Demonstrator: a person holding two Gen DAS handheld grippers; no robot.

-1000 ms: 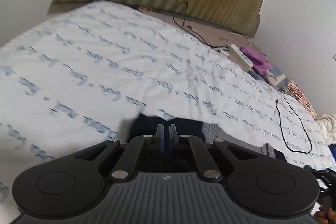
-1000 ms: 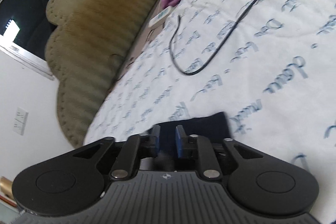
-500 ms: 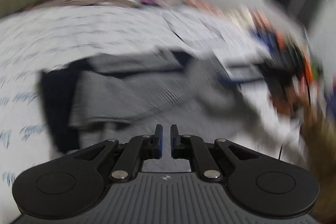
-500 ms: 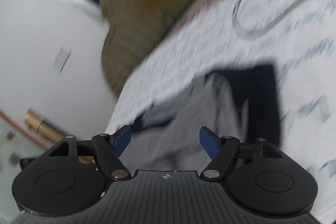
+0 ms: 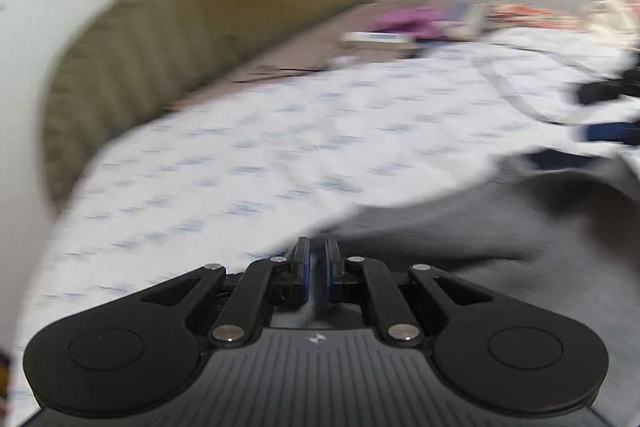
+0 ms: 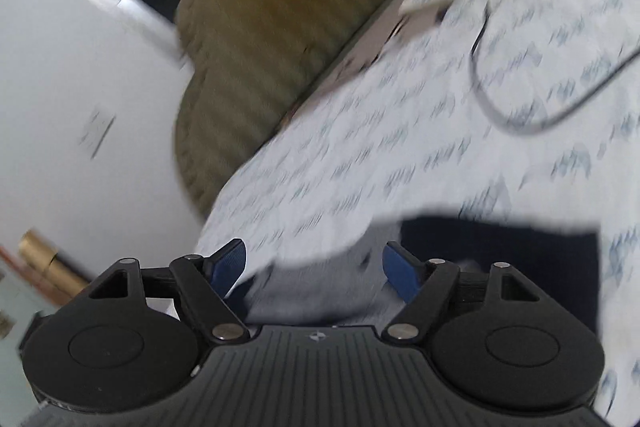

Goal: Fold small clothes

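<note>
Left wrist view (blurred). Left tool (image 5: 316, 267): blue pads drawn together to a narrow slit; whether any cloth is pinched between them cannot be told. Grey garment (image 5: 460, 227) lies on the bed sheet (image 5: 280, 147), from the fingertips out toward 3 o'clock. Olive headboard (image 5: 200, 7) at 11 o'clock. Purple cloth (image 5: 408, 21) at 1 o'clock by the bed's far edge.

Right wrist view. Right tool (image 6: 314, 267): jaws wide and opening, pads apart with nothing pressed. The garment (grey with a navy panel (image 6: 500, 259)) lies under and just past the fingertips, toward 4 o'clock. Black cable (image 6: 492, 107) loops on the sheet at 2 o'clock.
</note>
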